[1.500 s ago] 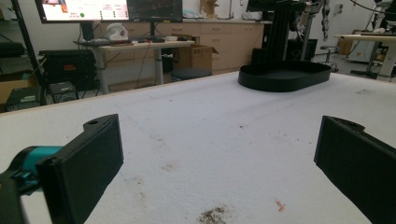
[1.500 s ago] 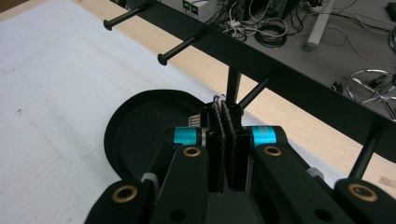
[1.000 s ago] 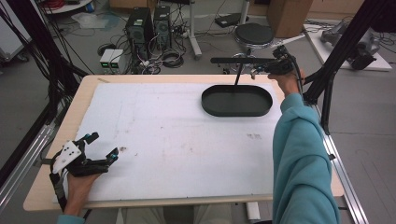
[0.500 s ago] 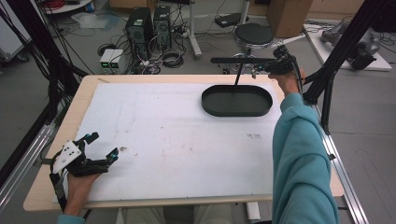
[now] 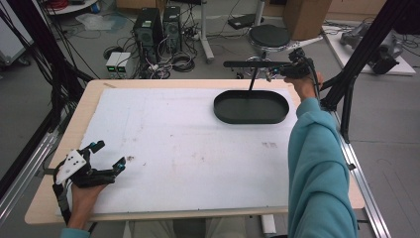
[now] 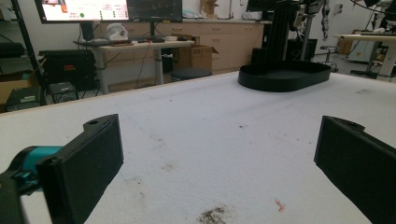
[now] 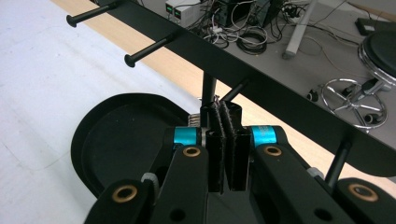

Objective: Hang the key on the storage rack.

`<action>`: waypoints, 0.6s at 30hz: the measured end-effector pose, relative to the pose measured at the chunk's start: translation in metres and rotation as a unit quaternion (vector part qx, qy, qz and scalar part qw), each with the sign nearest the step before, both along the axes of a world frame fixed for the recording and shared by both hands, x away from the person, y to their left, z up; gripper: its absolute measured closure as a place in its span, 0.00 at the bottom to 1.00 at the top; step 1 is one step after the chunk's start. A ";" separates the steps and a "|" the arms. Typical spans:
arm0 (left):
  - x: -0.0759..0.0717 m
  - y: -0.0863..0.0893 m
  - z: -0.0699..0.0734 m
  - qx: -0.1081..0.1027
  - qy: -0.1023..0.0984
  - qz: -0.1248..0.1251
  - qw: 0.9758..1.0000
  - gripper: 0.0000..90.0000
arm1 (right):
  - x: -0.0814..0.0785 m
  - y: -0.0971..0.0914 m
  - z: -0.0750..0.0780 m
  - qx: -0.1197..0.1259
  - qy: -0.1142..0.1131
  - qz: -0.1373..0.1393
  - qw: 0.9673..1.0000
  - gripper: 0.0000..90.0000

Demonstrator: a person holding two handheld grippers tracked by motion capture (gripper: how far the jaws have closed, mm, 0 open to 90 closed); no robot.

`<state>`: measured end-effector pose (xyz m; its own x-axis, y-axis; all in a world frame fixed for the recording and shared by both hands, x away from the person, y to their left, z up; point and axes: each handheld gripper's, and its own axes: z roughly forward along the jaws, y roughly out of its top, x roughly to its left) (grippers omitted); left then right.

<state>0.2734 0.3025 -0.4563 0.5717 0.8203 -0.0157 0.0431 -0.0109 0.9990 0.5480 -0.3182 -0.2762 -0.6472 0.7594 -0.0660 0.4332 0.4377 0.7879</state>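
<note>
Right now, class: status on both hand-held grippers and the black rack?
Left hand-held gripper open, resting on table. Right hand-held gripper shut beside the black rack bar, gripping nothing. Nothing in the way.

Your left gripper [image 5: 106,159] rests low on the white table cover [image 5: 188,148] near its front left corner, jaws spread apart with nothing between them. Your right gripper [image 5: 293,67] is held up at the black rack's bar [image 5: 252,64], above the far end of the oval black tray [image 5: 251,106].
</note>
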 end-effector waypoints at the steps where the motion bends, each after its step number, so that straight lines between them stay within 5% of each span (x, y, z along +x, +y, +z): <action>1: 0.000 0.000 0.000 0.000 0.000 0.000 1.000 0.02 | 0.000 0.000 0.000 0.003 0.002 -0.002 1.000 0.99; 18: 0.000 0.000 0.000 0.000 0.000 0.000 1.000 0.02 | 0.002 -0.005 -0.001 0.027 -0.011 -0.009 1.000 0.92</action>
